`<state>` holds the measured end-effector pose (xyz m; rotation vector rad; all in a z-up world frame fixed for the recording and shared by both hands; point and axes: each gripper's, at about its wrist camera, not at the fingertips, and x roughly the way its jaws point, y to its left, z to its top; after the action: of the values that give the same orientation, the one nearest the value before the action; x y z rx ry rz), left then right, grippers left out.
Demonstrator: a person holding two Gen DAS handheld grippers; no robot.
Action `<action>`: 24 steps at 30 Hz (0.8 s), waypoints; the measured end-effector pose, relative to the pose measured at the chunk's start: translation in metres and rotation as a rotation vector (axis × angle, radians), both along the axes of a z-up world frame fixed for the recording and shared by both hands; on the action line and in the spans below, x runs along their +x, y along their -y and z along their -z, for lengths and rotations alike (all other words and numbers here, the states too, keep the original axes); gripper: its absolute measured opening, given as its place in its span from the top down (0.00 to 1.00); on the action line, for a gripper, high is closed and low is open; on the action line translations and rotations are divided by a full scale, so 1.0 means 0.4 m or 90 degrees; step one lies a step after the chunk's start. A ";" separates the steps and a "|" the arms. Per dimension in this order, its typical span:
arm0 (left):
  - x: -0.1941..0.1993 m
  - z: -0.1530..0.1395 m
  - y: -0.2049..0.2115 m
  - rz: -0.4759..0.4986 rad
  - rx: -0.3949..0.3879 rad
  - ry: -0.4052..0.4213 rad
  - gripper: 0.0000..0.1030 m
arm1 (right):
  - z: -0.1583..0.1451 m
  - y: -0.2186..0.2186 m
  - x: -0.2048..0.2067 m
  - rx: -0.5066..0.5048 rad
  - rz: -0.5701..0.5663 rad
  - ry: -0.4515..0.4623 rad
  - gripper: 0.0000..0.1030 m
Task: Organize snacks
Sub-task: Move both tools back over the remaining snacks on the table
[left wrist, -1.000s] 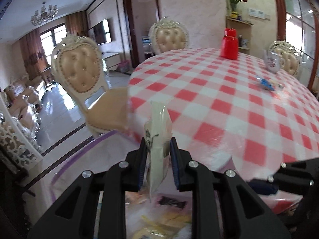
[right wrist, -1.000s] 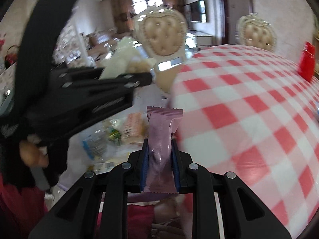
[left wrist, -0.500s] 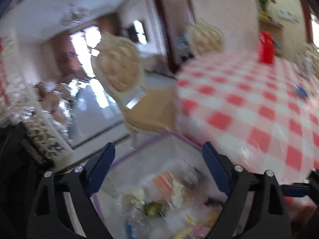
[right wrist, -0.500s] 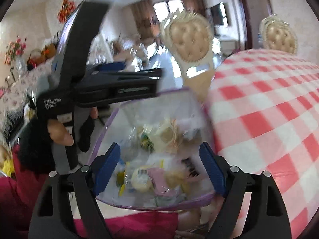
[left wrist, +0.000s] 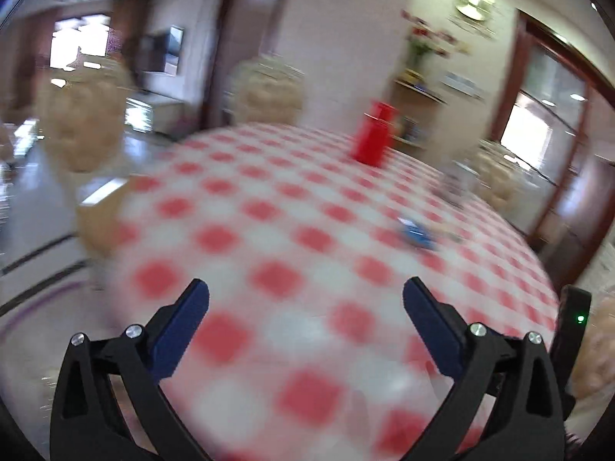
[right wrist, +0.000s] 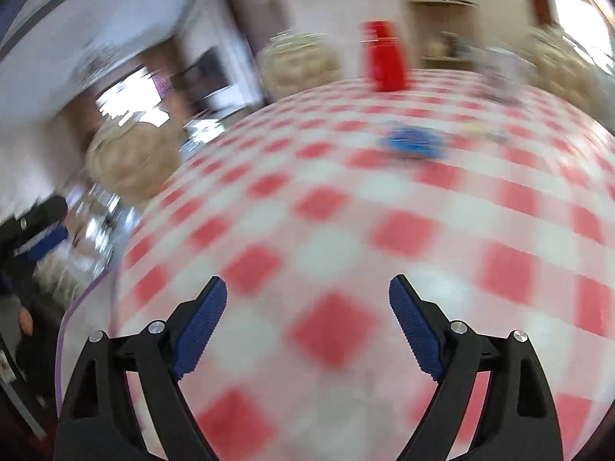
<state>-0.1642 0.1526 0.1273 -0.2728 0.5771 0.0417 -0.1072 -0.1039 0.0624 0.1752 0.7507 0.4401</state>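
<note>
Both views are blurred by motion. My left gripper hangs over the red-and-white checked table; its jaws are opening wide, and nothing is between them. My right gripper is over the same table, its jaws also opening and empty. A small blue snack packet lies far ahead on the cloth, to the right of centre. In the right wrist view the blue packet lies straight ahead. The purple-rimmed clear snack bag shows at the left edge, beside the table.
A red container stands at the far side of the table, also the red container. Cream padded chairs ring the table on the left and back. The other gripper's body with a green light sits at the right edge.
Both grippers were shut on snack packets over the clear bag. They opened, the packets dropped into the bag, and both swung right to face the table.
</note>
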 end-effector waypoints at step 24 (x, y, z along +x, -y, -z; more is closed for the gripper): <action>0.929 0.245 0.431 0.096 -0.047 -0.163 0.02 | 0.088 0.365 0.439 0.073 0.179 -0.060 0.16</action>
<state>0.2073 -0.0197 0.0294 -0.2967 0.8529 -0.0924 0.0685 -0.2500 0.0271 0.4060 0.7807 0.2086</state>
